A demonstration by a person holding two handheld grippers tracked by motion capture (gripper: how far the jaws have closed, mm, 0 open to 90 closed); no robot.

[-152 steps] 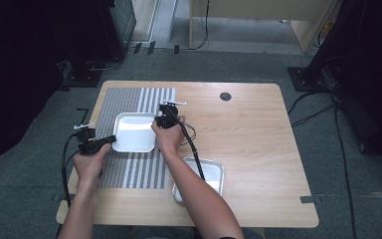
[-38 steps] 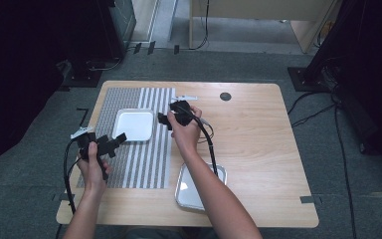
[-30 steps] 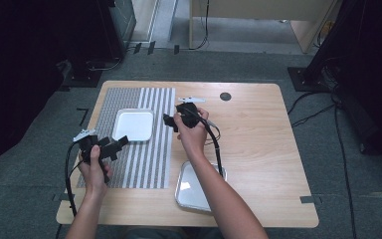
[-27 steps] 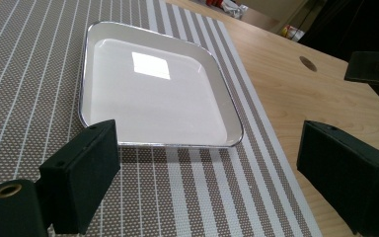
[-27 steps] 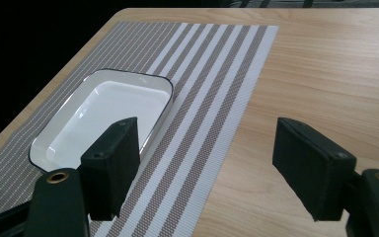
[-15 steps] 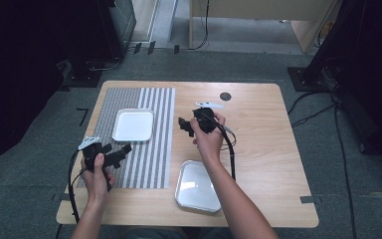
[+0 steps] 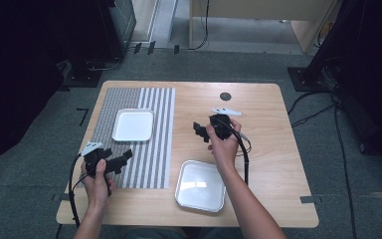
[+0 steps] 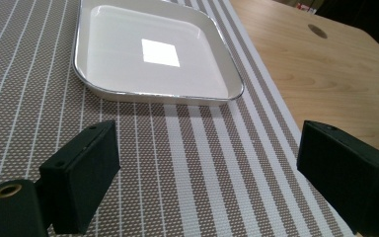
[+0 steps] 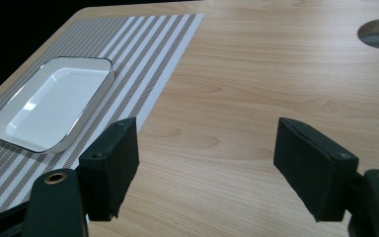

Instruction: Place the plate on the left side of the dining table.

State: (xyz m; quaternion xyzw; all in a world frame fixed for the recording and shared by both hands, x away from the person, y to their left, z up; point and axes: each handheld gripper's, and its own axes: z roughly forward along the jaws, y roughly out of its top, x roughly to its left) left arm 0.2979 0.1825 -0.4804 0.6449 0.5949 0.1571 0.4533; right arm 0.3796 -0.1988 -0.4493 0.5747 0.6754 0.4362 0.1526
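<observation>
Both grippers hold nothing, jaws apart: left gripper (image 7: 123,158) just near the white tray (image 7: 133,125), right gripper (image 7: 199,131) beside it over bare bench (image 7: 278,149).

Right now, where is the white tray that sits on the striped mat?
In the high view the white tray lies on the far part of the striped mat, table's left side, beyond the left gripper.
</observation>
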